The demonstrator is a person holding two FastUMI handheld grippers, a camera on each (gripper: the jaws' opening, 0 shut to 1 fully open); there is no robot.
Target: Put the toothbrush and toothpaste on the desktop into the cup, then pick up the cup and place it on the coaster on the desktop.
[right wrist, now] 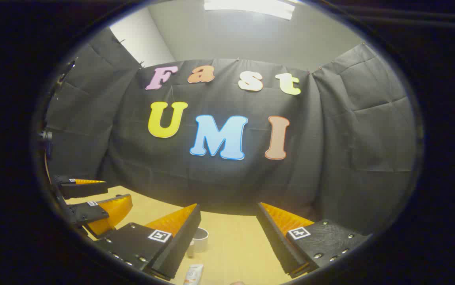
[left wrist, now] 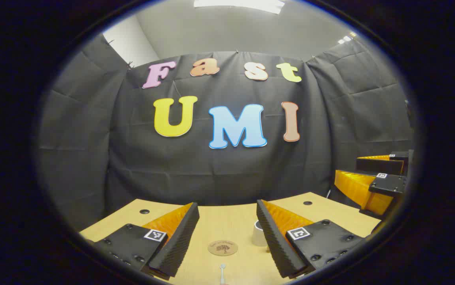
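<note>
Hovering above the wooden desk (left wrist: 227,221), the left claw (left wrist: 227,237) had its fingers spread wide apart with nothing between them. In the left gripper view, the round brown coaster (left wrist: 222,248) lay flat on the desk between the two fingers, near the bottom of the view. The toothbrush (left wrist: 222,273) lay just below the coaster, its head end pointing toward it, with the rest running out of the view. The pale cup (left wrist: 258,234) stood upright on the desk to the right of the coaster, partly hidden behind the claw's right-hand finger. The right claw (left wrist: 374,178) appeared at the right edge of that view, raised above the desk, its fingers apart.

In the right gripper view, the right claw (right wrist: 227,237) was likewise open and empty over the desk (right wrist: 235,245). The cup (right wrist: 200,239) stood just beside the inner edge of the left-hand finger, partly covered by it. The toothpaste (right wrist: 194,274) tube lay on the desk below the cup, near the bottom of the view. The left claw (right wrist: 92,194) showed at the left edge, fingers apart.
</note>
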